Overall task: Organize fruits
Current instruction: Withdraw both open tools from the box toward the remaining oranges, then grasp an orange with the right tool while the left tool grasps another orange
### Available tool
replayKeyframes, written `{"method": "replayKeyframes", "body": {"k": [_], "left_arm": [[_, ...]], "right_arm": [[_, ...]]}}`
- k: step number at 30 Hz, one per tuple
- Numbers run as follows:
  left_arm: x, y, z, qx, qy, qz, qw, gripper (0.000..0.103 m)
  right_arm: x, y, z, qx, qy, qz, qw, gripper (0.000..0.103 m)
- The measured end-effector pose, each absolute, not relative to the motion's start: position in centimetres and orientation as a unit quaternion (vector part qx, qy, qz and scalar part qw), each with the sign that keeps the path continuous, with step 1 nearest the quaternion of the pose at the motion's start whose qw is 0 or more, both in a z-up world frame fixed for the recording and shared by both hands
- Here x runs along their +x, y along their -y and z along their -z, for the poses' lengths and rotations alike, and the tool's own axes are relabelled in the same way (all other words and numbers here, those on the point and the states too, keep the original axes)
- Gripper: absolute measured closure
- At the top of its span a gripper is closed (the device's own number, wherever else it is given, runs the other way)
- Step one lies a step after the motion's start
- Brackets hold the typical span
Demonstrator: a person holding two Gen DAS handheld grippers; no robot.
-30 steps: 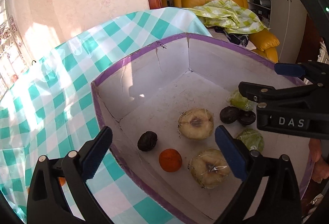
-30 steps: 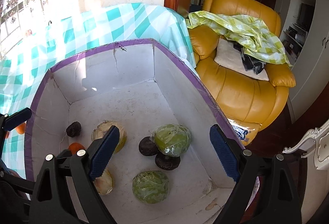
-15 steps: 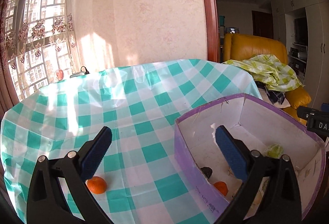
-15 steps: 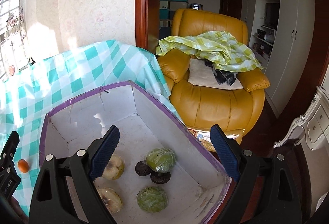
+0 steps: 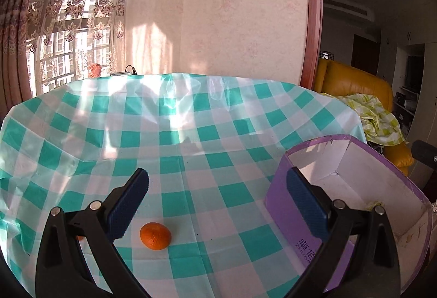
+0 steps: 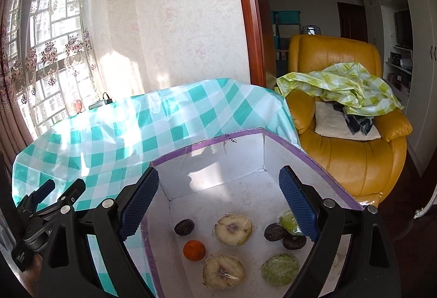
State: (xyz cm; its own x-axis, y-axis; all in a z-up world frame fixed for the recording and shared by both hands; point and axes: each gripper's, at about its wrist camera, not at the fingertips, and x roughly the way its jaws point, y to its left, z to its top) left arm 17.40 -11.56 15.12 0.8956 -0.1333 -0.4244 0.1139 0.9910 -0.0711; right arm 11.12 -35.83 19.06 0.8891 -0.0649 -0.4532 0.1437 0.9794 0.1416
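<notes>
An orange tangerine (image 5: 155, 236) lies on the green-checked tablecloth (image 5: 191, 134), just right of my left gripper's left finger. My left gripper (image 5: 215, 201) is open and empty above the cloth. The purple-rimmed white box (image 5: 363, 188) stands to its right. My right gripper (image 6: 218, 202) is open and empty above the box (image 6: 213, 150). Inside lie a tangerine (image 6: 194, 250), two wrapped halved pale fruits (image 6: 233, 229) (image 6: 223, 272), dark round fruits (image 6: 184, 227) (image 6: 274, 231), and wrapped green ones (image 6: 279, 269). The left gripper also shows in the right wrist view (image 6: 52, 197).
A yellow leather armchair (image 6: 349, 134) with a green-checked cloth (image 6: 338, 90) stands right of the table. A wall and curtained window (image 5: 54, 24) lie behind the table. A small charger (image 5: 120, 74) and a small round orange object (image 5: 94, 70) sit at the far edge.
My left gripper swung left, away from the box and over the tablecloth, bringing the loose tangerine nearer. My right gripper pulled back and tilted up above the box.
</notes>
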Motion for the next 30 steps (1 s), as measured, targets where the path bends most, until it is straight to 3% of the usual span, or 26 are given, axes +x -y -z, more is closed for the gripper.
{"method": "replayKeyframes", "body": {"k": [14, 21, 24, 30], "left_arm": [[18.0, 0.3, -12.0, -0.097, -0.223, -0.035, 0.969, 0.004], [17.9, -3.7, -10.1, -0.127, -0.235, -0.065, 0.962, 0.010], [18.0, -4.9, -9.2, -0.136, -0.246, -0.068, 0.957, 0.020], [18.1, -6.9, -7.6, -0.155, -0.257, -0.094, 0.949, 0.021]], "right_arm": [[11.2, 24.9, -18.6, 0.023, -0.209, -0.056, 0.976, 0.016], [12.0, 21.1, -16.5, 0.017, -0.224, -0.095, 0.970, 0.016], [12.3, 19.6, -15.7, 0.009, -0.229, -0.109, 0.967, 0.016], [13.1, 16.6, -13.9, -0.011, -0.230, -0.128, 0.965, 0.016]]}}
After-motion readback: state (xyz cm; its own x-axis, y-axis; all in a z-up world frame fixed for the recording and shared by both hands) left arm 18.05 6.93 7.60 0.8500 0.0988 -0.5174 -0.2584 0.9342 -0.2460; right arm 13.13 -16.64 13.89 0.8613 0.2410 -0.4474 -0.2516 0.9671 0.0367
